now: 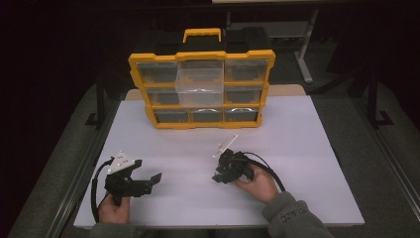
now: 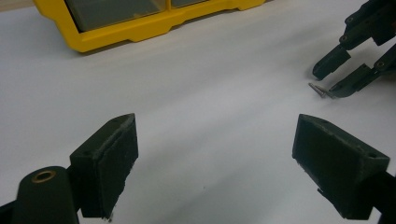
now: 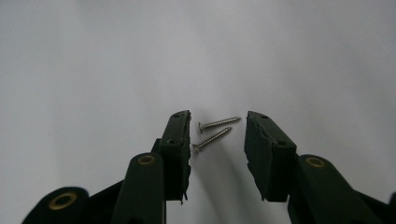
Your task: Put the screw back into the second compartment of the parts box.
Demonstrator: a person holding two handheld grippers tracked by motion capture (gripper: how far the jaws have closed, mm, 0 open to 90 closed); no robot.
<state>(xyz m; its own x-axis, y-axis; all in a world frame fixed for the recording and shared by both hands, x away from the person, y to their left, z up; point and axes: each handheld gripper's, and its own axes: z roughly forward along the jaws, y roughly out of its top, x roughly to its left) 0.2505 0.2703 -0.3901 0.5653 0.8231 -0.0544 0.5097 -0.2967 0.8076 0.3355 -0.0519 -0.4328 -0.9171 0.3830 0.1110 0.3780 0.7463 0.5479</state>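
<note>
Two small silver screws (image 3: 219, 122) lie side by side on the white table (image 3: 93, 70). My right gripper (image 3: 218, 116) is lowered over them, open, with a jaw on each side and neither pad pressing on a screw. In the high view the right gripper (image 1: 218, 177) points down at the table's middle front. From the left gripper view, the right gripper (image 2: 327, 83) has its tips at the table and a screw (image 2: 320, 90) beside them. My left gripper (image 2: 214, 122) stands wide open with nothing between its jaws; in the high view the left gripper (image 1: 147, 171) is at the front left.
A yellow organiser (image 1: 200, 55) with clear drawers stands upright at the back of the table, and its base (image 2: 140, 30) shows in the left gripper view. One clear drawer (image 1: 200, 87) in its middle column is pulled out. White tabletop (image 1: 297, 139) lies between it and the grippers.
</note>
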